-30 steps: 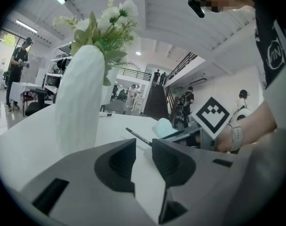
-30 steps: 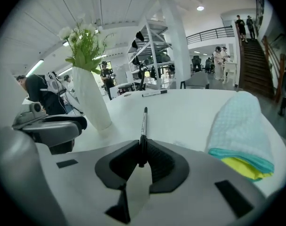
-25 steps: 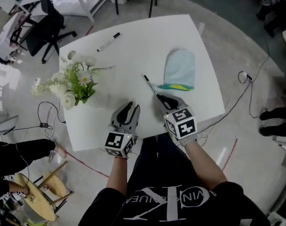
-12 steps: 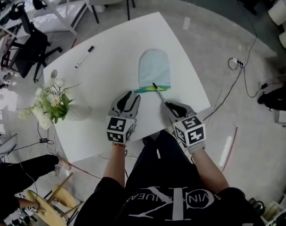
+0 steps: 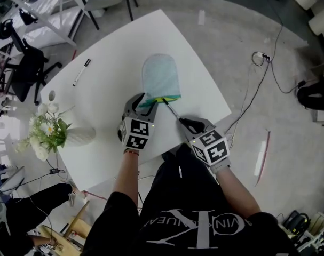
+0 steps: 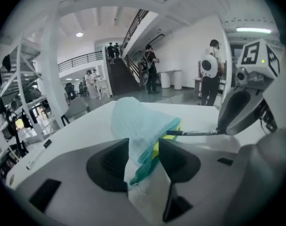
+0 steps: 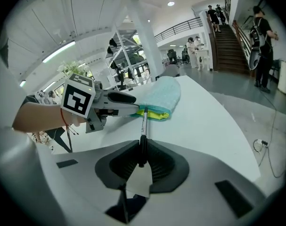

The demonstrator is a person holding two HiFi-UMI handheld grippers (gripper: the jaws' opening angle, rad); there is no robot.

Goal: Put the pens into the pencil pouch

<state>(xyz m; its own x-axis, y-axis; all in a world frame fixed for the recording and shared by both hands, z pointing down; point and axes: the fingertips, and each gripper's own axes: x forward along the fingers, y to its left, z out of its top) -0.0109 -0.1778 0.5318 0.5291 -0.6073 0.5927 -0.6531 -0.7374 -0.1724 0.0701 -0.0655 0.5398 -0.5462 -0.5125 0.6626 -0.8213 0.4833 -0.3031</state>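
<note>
A light blue mesh pencil pouch [image 5: 160, 76] lies flat on the white table [image 5: 113, 52], its teal and yellow mouth [image 5: 163, 98] turned toward me. My left gripper [image 5: 139, 101] is at the mouth's left corner. Its jaws are opening, and the pouch's edge [image 6: 142, 147] hangs loose between them. My right gripper [image 5: 184, 124] is shut on a black pen [image 5: 171, 111]. The pen [image 7: 143, 126] points forward, with its tip at the pouch's mouth [image 7: 154, 111]. A second pen [image 5: 81, 72] lies far off at the table's left edge.
A white vase of flowers [image 5: 49, 135] stands on the table's near left corner. Black chairs [image 5: 20, 71] and white frames stand beyond the table's left side. Cables [image 5: 263, 57] trail over the floor at right. People stand far off in both gripper views.
My left gripper went forward to the pouch's mouth and rolled, and its jaws spread around the corner. The right gripper carried the pen over until its tip met the mouth.
</note>
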